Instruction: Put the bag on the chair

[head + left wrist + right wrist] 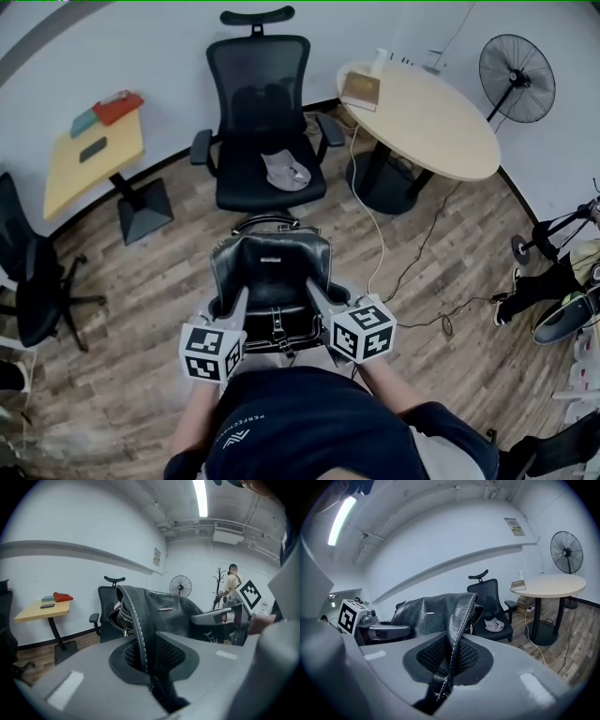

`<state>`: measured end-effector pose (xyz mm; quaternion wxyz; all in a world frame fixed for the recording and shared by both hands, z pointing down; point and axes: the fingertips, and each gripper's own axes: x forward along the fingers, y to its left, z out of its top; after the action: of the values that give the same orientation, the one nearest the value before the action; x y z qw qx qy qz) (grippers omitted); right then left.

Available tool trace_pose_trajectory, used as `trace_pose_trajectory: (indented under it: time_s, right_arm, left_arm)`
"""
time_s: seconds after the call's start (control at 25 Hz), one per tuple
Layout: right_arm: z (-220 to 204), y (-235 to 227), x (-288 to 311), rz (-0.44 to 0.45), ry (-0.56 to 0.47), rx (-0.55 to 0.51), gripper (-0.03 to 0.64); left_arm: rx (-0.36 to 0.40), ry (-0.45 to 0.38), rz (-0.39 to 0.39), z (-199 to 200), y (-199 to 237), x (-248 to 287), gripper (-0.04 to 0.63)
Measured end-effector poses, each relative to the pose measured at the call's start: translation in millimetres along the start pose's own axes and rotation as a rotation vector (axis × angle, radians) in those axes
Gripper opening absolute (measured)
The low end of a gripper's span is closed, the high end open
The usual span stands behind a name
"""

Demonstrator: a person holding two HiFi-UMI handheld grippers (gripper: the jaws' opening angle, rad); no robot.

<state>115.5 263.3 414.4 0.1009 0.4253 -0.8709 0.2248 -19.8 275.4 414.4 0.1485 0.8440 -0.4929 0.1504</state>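
Wooden floor (450,281) beneath the bag (272,281), whose nameplate (271,260) seems lettered, unreadable.

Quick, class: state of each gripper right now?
Left gripper: shut on the black leather bag, left side.
Right gripper: shut on the black leather bag, right side.
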Motion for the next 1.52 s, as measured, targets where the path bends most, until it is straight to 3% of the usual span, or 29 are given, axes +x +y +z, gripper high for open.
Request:
trace_pose_trajectory:
  time_s: [0.36, 1.12, 1.52]
  right_arm:
    - [33.8, -33.1, 60.0, -0.051, 0.013, 0.024, 0.034]
    - [79.1, -46.9, 175.6, -0.068, 0.07, 0.026, 0.034]
    - [90.5, -35.1, 235.2, -0.031, 0.085, 0.049, 0.034]
  left_arm:
    - [-0.006, 0.008, -0.061, 28.3, 48.2, 60.2, 0.054]
    - [-0.052, 0.006, -0.049, 58.3, 149.1, 115.0, 0.052]
    - [-0.044, 0.009, -0.024, 64.0, 207.3, 124.4, 0.051]
